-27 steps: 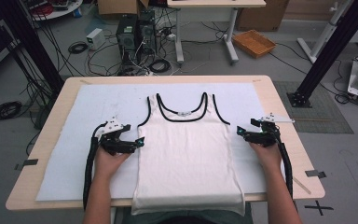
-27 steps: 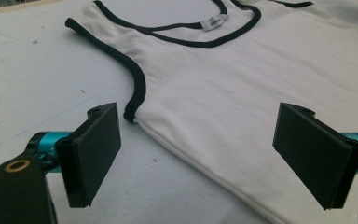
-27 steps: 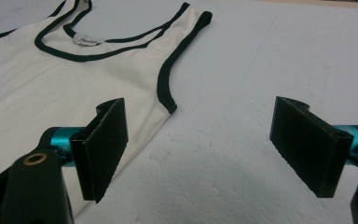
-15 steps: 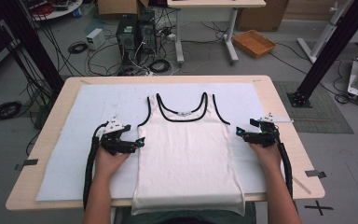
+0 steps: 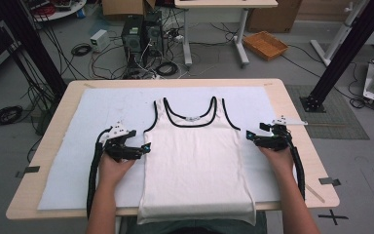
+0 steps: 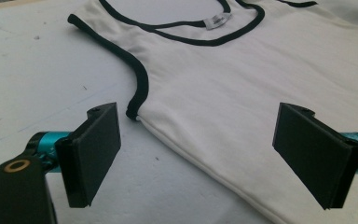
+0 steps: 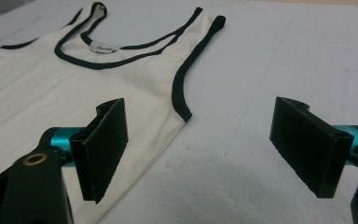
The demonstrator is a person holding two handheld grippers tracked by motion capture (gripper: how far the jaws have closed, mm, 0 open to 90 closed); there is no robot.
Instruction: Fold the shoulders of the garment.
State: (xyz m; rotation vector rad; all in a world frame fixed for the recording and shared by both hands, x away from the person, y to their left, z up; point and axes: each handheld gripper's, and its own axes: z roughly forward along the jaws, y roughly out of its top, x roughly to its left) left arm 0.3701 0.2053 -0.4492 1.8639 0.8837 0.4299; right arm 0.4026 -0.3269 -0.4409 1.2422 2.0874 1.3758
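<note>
High view: tank top [image 5: 197, 165] laid flat, mid-surface.
Handling: judged soft, light, limp.
Hold: side seams below armholes.
Left hand-held gripper [image 5: 146, 147]: agape, empty.
Right hand-held gripper [image 5: 250, 136]: agape, empty.

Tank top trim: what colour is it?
Black, on a white tank top; clearest in the left gripper view.

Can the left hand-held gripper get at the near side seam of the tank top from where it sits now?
Probably yes. The left hand-held gripper stands open beside the tank top, its side seam lying flat between the jaws with nothing in the way.
</note>
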